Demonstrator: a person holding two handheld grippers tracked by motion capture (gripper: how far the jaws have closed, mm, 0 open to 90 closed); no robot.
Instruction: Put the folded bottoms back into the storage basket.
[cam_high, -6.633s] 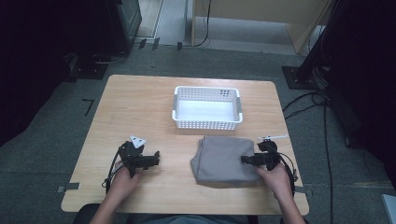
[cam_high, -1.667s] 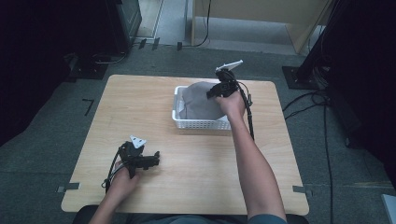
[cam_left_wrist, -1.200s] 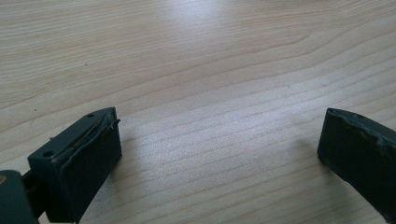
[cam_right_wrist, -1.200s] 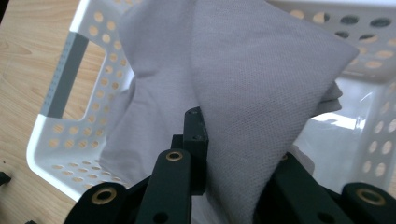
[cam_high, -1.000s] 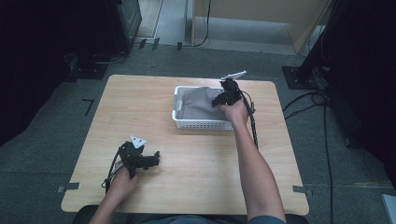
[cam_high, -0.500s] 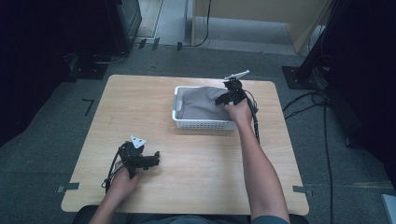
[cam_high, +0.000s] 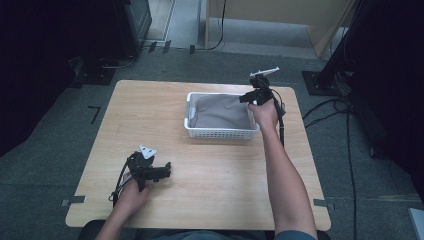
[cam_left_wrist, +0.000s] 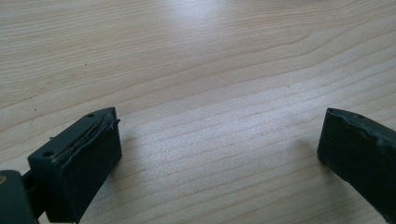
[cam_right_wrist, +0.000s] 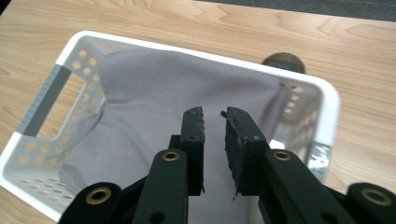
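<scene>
1. The grey cloth (cam_right_wrist: 154, 107) lies inside the white basket (cam_right_wrist: 327, 112), which stands toward the far edge of the table (cam_high: 220, 180), right of its middle. It covers most of the basket floor and rides up the walls, so it looks delivered rather than held.
2. It is a plain mid-grey fabric, soft and matte, loosely folded, with shallow creases running across it and one edge sagging down by the basket's handle opening. No print or label can be made out.
3. The right gripper (cam_right_wrist: 212, 116) hangs above the cloth, near the basket's right-hand end in the high view (cam_high: 248, 97). Its jaws have just been closing: they stand nearly together with a narrow gap, and nothing is between them. The fabric lies below the pads, apart from them, which fits a release with the hand clearing upward.
4. The basket has perforated walls and a grey-trimmed handle slot at each short end; its rim keeps the cloth contained, probably the reason it is dropped in flat.
5. The left gripper (cam_high: 160, 172) rests on the table near its near-left corner, well apart from the basket. Its jaws are spread wide over bare wood, holding nothing, apparently parked because one hand suffices for this job.
</scene>
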